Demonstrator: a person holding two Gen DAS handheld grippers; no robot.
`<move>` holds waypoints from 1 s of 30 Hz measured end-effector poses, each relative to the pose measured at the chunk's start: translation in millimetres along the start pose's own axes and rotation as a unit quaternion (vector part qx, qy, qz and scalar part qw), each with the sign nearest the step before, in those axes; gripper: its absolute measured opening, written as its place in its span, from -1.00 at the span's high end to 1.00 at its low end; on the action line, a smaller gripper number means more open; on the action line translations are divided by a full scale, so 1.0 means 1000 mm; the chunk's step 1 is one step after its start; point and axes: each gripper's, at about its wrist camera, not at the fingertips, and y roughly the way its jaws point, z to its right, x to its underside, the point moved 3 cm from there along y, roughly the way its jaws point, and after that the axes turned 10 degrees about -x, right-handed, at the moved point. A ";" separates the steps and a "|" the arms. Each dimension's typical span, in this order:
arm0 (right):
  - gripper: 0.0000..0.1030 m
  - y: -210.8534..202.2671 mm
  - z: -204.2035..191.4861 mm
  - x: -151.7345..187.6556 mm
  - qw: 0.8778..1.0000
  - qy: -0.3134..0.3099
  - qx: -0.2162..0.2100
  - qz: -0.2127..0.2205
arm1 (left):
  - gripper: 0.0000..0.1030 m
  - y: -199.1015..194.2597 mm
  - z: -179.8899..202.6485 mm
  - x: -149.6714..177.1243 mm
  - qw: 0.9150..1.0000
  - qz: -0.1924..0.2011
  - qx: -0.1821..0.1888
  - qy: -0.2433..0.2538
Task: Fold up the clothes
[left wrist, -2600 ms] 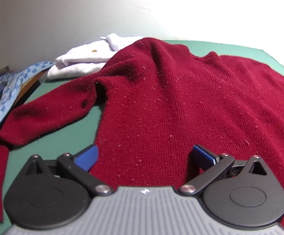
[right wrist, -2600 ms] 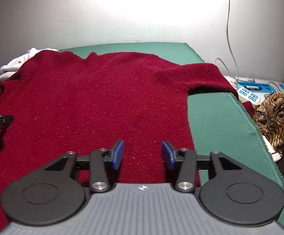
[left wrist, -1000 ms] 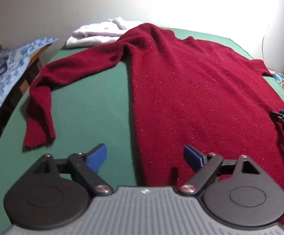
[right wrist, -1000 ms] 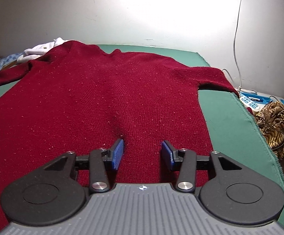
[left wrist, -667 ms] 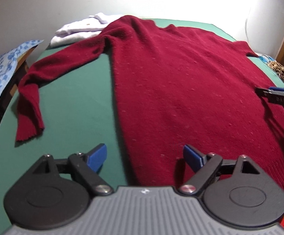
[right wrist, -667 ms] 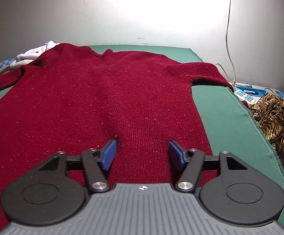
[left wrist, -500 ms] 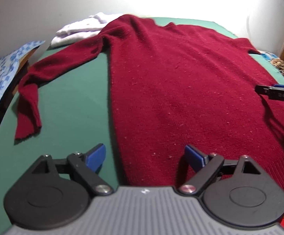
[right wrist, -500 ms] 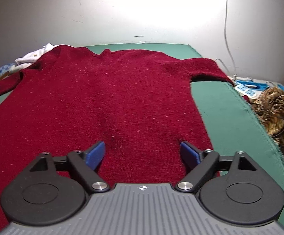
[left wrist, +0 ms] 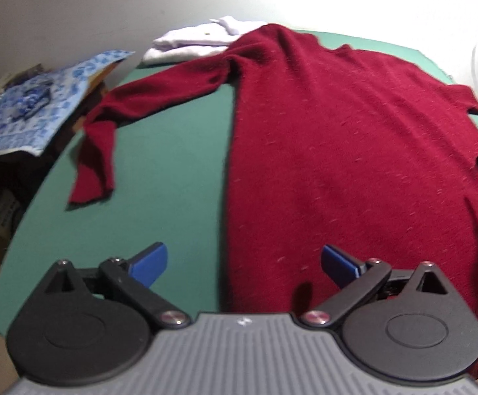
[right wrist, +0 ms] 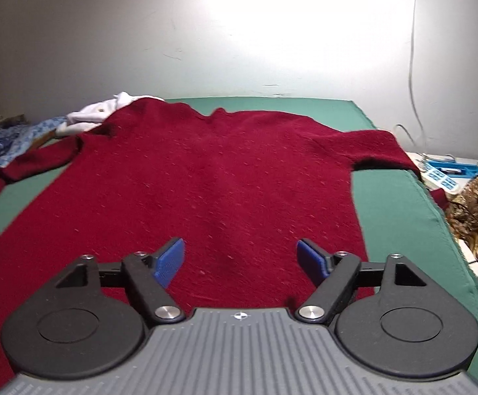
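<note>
A dark red sweater (left wrist: 354,138) lies spread flat on the green surface (left wrist: 173,171), its body filling most of the cloth and one long sleeve (left wrist: 133,105) stretched out and bent toward the surface's edge. The left gripper (left wrist: 244,261) hovers over the sweater's side edge near the hem, its jaws having just been opening to stand wide apart with nothing pinched between them. The right gripper (right wrist: 240,256) hangs above the lower middle of the sweater (right wrist: 222,177), its jaws having just been narrowing a little, yet apart and gripping nothing. Folded white clothes (left wrist: 193,41) sit at the far corner, touching the sweater's shoulder.
</note>
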 end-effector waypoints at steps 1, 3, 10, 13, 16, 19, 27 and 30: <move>-0.13 0.001 -0.006 -0.004 1.000 -0.006 -0.010 0.002 | -0.94 -0.001 -0.007 0.001 1.000 0.004 -0.006 -0.007; 0.14 0.005 -0.022 -0.012 0.999 -0.025 -0.032 0.003 | -0.94 0.001 -0.024 -0.002 1.000 0.005 -0.013 -0.026; 0.30 0.027 -0.127 -0.030 0.977 -0.158 -0.142 0.005 | -0.94 0.002 -0.094 -0.019 0.997 0.018 -0.016 -0.071; 0.31 0.035 -0.192 -0.038 0.948 -0.236 -0.211 0.015 | -0.95 -0.002 -0.125 -0.019 0.998 0.031 -0.031 -0.054; 0.33 0.046 -0.262 -0.033 0.906 -0.323 -0.275 0.013 | -0.95 0.000 -0.168 -0.013 0.997 0.028 -0.049 -0.054; 0.36 0.071 -0.316 -0.022 0.879 -0.371 -0.299 -0.008 | -0.95 0.003 -0.211 -0.008 0.995 0.022 -0.070 -0.067; 0.38 0.139 -0.399 -0.006 0.867 -0.394 -0.297 -0.069 | -0.95 0.009 -0.270 -0.003 0.993 0.024 -0.079 -0.089; 0.40 0.154 -0.405 -0.011 0.882 -0.363 -0.288 -0.085 | -0.95 0.012 -0.271 -0.003 0.994 0.030 -0.072 -0.072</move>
